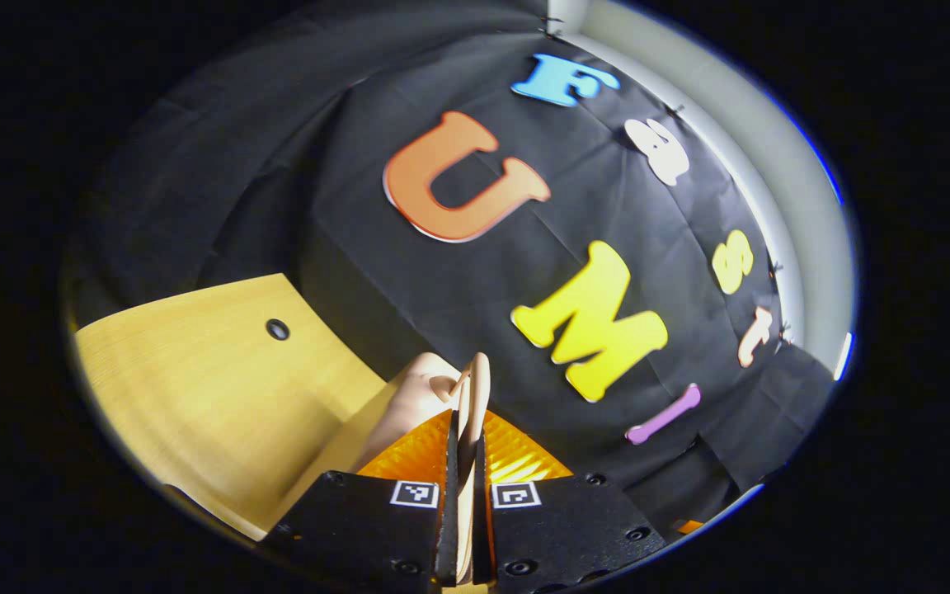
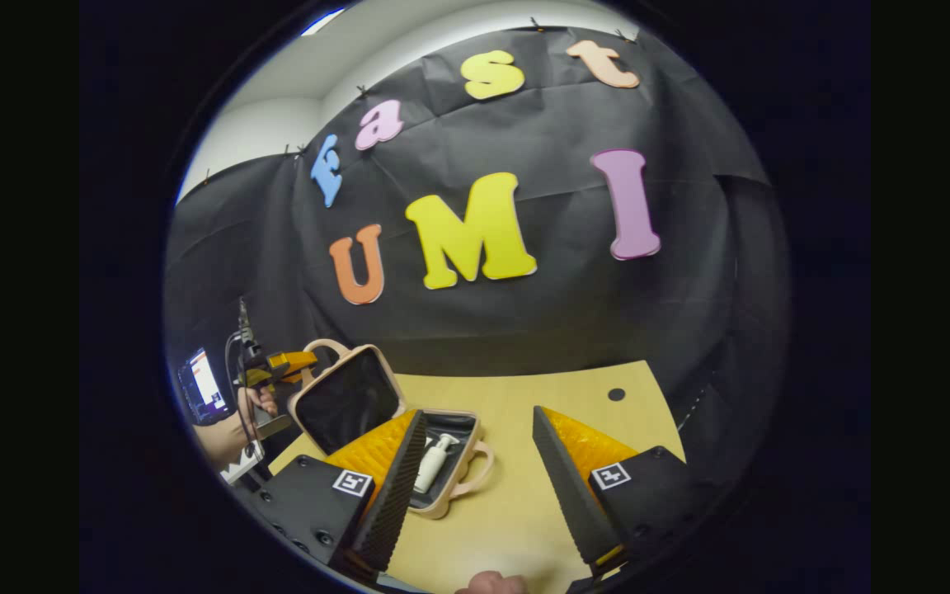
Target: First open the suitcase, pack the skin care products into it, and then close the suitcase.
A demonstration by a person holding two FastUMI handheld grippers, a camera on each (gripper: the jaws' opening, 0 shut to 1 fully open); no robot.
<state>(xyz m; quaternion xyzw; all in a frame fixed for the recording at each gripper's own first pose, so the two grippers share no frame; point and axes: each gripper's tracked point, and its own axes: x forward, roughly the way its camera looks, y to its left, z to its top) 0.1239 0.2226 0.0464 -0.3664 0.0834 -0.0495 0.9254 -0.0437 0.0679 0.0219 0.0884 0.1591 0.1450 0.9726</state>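
Between left hand-held gripper (image 1: 465, 462) fingers, suitcase handle (image 1: 475, 388)

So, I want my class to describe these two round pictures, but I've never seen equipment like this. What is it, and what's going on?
A person holds a two-fingered grabbing tool in each hand, with a camera riding on each. In the left gripper view, the left tongs are pinched on the raised lid's edge of a small pink suitcase. In the right gripper view, the right tongs hover open above the wooden table. That view also shows the suitcase lying open with a white pump bottle inside, and the other tool in the person's hand holding the lid up.
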